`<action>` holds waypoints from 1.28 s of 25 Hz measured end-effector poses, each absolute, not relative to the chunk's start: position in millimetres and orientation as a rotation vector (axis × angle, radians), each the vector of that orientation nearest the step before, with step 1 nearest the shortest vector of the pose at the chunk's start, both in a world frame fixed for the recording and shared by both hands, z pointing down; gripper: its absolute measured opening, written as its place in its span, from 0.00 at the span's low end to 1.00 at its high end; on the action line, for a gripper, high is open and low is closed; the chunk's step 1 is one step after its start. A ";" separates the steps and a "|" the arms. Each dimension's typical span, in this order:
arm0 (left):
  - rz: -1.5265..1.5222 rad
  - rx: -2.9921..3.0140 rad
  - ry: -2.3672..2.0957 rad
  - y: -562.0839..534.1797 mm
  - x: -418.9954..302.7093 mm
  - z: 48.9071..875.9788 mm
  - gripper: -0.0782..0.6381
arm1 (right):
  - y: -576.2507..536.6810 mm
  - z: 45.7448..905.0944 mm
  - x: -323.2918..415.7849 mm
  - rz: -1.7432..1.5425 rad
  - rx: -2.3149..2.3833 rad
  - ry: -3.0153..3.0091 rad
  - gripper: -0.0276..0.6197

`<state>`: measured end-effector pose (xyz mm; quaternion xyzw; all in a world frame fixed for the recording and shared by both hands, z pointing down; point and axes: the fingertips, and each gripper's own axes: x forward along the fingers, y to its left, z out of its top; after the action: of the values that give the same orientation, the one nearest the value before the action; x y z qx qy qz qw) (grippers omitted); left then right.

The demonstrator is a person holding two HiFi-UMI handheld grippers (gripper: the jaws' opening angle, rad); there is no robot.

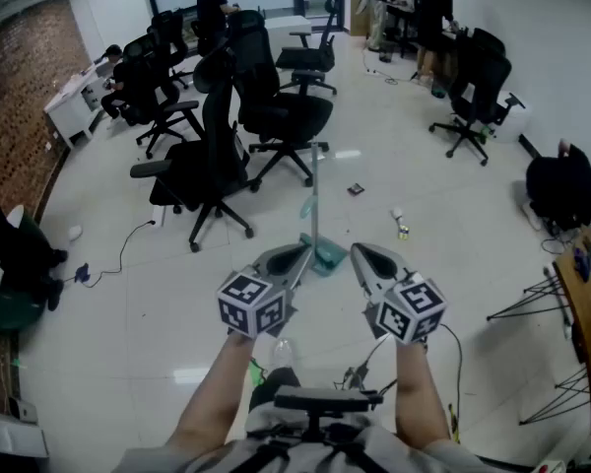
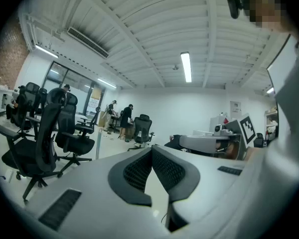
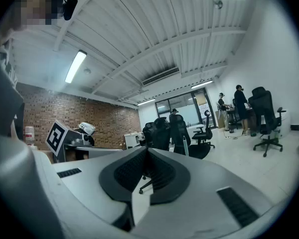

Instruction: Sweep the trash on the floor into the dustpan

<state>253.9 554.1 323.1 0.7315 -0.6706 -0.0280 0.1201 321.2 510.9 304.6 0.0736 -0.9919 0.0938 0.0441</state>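
While upright, teal dustpan (image 1: 330, 256) (long-handled)

Black office chairs (image 1: 222, 156), brick wall (image 1: 20, 97), floor cable (image 1: 122, 252), people (image 1: 214, 3) apparently at desks (image 1: 71, 106)

It was an open office: black swivel chairs (image 1: 281, 116) stood on a white tiled floor (image 1: 414, 166), and people (image 1: 436, 8) worked at tabletops (image 1: 74, 101) near a brick wall (image 1: 20, 87) under strip lights (image 2: 185, 67).
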 end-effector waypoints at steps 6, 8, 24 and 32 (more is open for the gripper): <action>-0.043 2.146 -1.946 515.4 192.2 339.4 0.12 | 474.2 319.8 267.7 0.265 0.259 -2.981 0.05; -0.015 2.158 -1.935 500.0 170.3 345.5 0.12 | 458.9 324.1 247.7 0.259 0.290 -2.953 0.05; 0.131 2.191 -1.760 413.0 82.5 393.3 0.12 | 380.2 344.0 159.3 0.239 0.428 -2.834 0.05; 0.195 2.024 -1.887 365.6 54.5 425.6 0.12 | 319.1 360.2 125.1 0.158 0.221 -2.825 0.05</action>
<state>54.5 365.6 425.6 0.7174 -0.6687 0.0690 0.1826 125.1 319.1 360.2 0.0768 -0.9840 0.0551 0.1513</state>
